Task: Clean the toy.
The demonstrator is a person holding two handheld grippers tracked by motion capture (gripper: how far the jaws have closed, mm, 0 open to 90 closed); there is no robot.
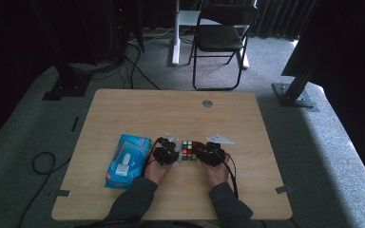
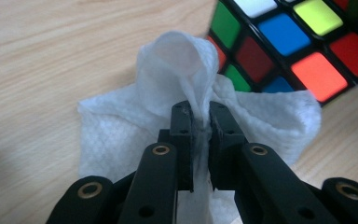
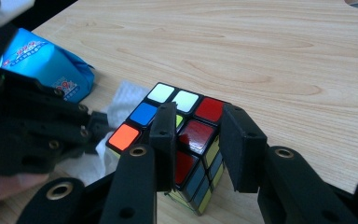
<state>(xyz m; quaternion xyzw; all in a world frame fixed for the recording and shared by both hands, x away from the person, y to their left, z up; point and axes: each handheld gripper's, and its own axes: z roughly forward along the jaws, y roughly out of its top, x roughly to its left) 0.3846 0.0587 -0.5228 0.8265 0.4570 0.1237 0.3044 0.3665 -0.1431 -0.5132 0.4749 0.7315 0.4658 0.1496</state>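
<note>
A soft, quilted white wipe (image 2: 121, 130) is pinched by the left hand-held gripper (image 2: 200, 116); the glossy, square-tiled cube (image 3: 186, 140) is clamped by the right hand-held gripper (image 3: 198, 140) on the wood-grain tabletop (image 1: 138, 109).

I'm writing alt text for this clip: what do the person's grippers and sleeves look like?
Both grippers, left and right, are black, with flat black fingers on linkage arms with brass-ringed pivots. A grey three-cornered plate tops the right one, and black cables trail back. The sleeves are dark grey.
</note>
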